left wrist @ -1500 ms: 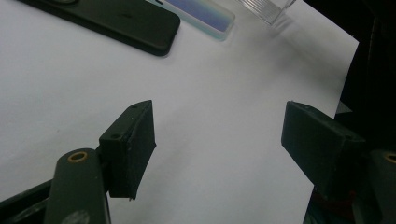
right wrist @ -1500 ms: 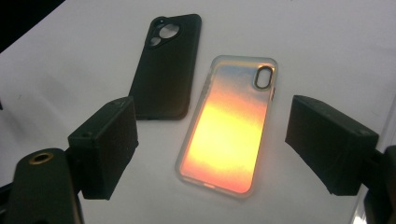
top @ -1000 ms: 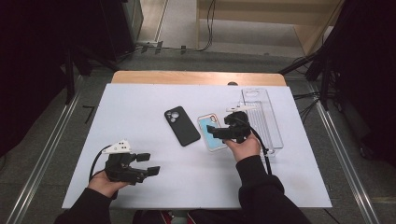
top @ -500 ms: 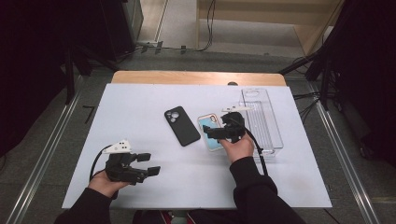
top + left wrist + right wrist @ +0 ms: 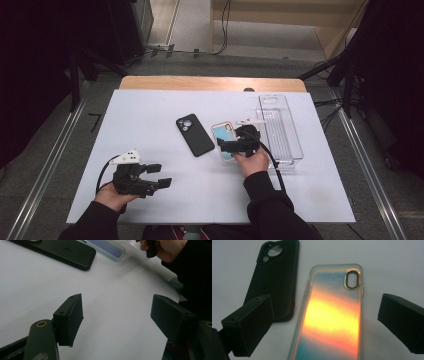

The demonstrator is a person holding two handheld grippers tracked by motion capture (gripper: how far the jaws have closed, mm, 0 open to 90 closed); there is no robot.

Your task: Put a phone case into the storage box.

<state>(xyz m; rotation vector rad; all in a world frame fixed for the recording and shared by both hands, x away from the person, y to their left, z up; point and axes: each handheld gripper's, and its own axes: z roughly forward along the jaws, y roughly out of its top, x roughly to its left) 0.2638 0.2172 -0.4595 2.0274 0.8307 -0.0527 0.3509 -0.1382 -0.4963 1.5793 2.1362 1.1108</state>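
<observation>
Lowering toward the white surface (image 5: 150, 110) since the earlier frame, the right gripper (image 5: 231, 146) is now sitting closer over the iridescent phone case (image 5: 332, 322), and its jaws have just been opening to their full width with nothing gripped between them. Across the room, dark floor, metal rails and a wooden panel at the far edge are framing the surface, which is covering most of the tabletop. On its right side a clear plastic tray (image 5: 282, 131) is lying lengthwise, just beside the iridescent case. That case is resting flat near the middle, camera cutout away from the person, with the black phone case (image 5: 195, 135) close on its left and apart from it. In the right gripper view both pads are straddling the iridescent case without pressing on it, so the step in hand is probably the approach to a pick. Next, the jaws will need to drop around the case's long edges and close squarely. Near the front left, the left gripper (image 5: 155, 176) is resting idle, jaws wide and holding 0 items.
</observation>
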